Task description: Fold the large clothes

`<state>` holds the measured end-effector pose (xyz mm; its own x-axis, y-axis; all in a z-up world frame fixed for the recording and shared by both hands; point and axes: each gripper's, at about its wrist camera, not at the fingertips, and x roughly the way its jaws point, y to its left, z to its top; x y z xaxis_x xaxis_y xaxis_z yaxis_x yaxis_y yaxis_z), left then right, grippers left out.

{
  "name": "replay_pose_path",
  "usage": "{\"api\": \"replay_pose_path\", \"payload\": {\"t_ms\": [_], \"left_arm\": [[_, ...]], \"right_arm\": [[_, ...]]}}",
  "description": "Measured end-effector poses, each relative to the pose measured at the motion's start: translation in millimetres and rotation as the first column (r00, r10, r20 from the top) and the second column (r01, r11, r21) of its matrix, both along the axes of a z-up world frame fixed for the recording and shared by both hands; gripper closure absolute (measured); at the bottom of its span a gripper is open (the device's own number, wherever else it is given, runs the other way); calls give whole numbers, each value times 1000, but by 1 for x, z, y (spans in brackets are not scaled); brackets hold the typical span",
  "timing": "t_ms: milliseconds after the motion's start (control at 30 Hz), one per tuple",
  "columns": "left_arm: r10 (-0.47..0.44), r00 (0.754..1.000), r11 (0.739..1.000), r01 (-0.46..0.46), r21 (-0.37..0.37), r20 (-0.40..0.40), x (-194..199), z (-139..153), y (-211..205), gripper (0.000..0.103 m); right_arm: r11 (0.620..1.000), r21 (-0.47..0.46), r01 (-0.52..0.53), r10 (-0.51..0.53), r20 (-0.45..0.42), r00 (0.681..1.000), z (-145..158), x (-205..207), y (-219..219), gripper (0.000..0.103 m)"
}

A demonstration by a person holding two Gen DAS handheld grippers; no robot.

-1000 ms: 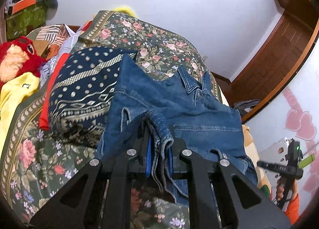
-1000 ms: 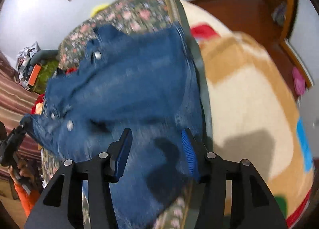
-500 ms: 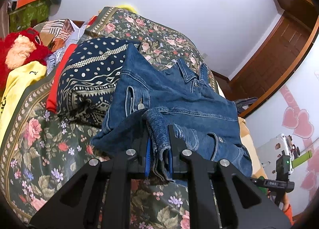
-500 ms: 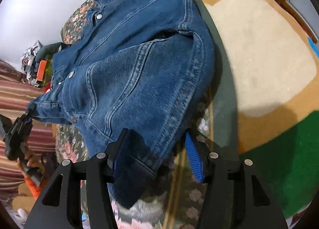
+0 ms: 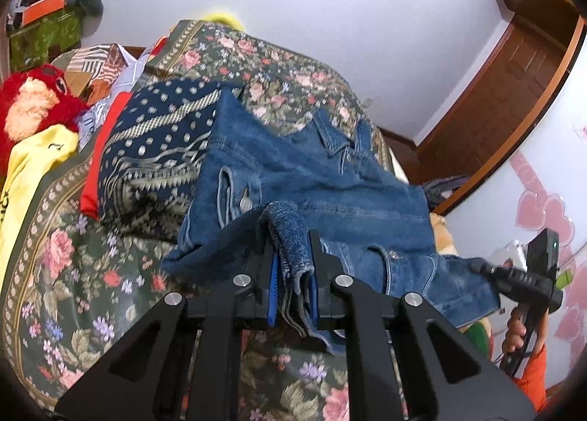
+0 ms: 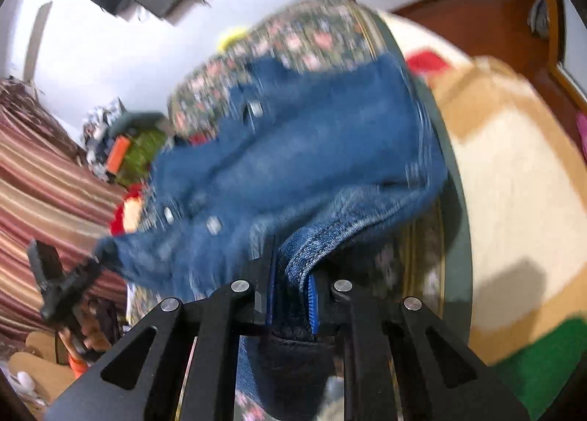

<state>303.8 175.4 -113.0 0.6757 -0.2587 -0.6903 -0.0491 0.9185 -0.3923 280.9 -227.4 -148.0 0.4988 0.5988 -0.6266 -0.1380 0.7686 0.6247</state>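
Since the frame half a second back, the right gripper [image 6: 291, 287] has gone from spread, with denim lying loose between its fingers, to clamped on a rolled hem of the denim jacket [image 5: 312, 186]. The right wrist view is now motion-blurred.

Floral bedspread [image 5: 73, 263]: dark green with pink roses, covers the bed from near edge to far edge in the left wrist view. At the right of the right wrist view, a beige, tan and green blanket [image 6: 513, 200] lies beyond the bedspread's border.

Denim jacket: lies across the middle of the bedspread, collar at the far end, front buttons visible. Its left edge overlaps a navy patterned cushion [image 5: 161, 153]. Both near corners are lifted off the bed.

Left of the cushion: a red cloth edge [image 5: 101, 160], a yellow garment [image 5: 33, 171], and further left a red plush toy [image 5: 33, 109].

Left gripper [image 5: 291, 276]: fingers nearly together, pinching a bunched fold of the jacket's hem between the blue pads [image 5: 272, 285]; cloth hangs below the pinch.

Right gripper: also nearly closed, hem squeezed between blue pads [image 6: 313, 305]. In the left wrist view it appears at the far right [image 5: 488, 270], tips buried in the jacket's right corner, a hand [image 5: 513, 329] on its handle.
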Motion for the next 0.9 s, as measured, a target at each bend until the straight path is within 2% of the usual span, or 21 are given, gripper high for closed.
{"api": "replay_pose_path", "payload": {"t_ms": [133, 233, 333, 433, 567, 633, 700, 800, 900], "left_arm": [[41, 999, 998, -40, -48, 30, 28, 10, 12, 91], [83, 996, 995, -80, -51, 42, 55, 14, 21, 91], [109, 994, 991, -106, -83, 31, 92, 8, 32, 91], [126, 992, 991, -126, -49, -2, 125, -9, 35, 91], [144, 985, 989, -146, -22, -92, 164, -52, 42, 91], [150, 980, 989, -150, 10, -134, 177, -75, 44, 90], [147, 980, 989, -145, 26, -135, 182, -88, 45, 87], [138, 983, 990, -134, 43, -121, 181, -92, 43, 86], [103, 986, 989, -87, 120, -129, 182, -86, 34, 86]], "right_arm": [[997, 30, 69, -71, 62, 996, 21, 43, -9, 91], [992, 41, 117, -119, 65, 991, 27, 83, -17, 92], [988, 54, 145, -147, 33, 989, 16, 120, -20, 92], [986, 49, 161, -160, -35, 987, -9, 149, -22, 92], [989, 16, 149, -146, -142, 979, -56, 176, -23, 92], [992, -11, 125, -125, -187, 974, -78, 185, -23, 92], [995, -13, 103, -103, -216, 971, -92, 189, -24, 94], [995, 40, 88, -76, -240, 968, -95, 188, -34, 93], [996, 24, 91, -81, -270, 959, -87, 184, -40, 88]]}}
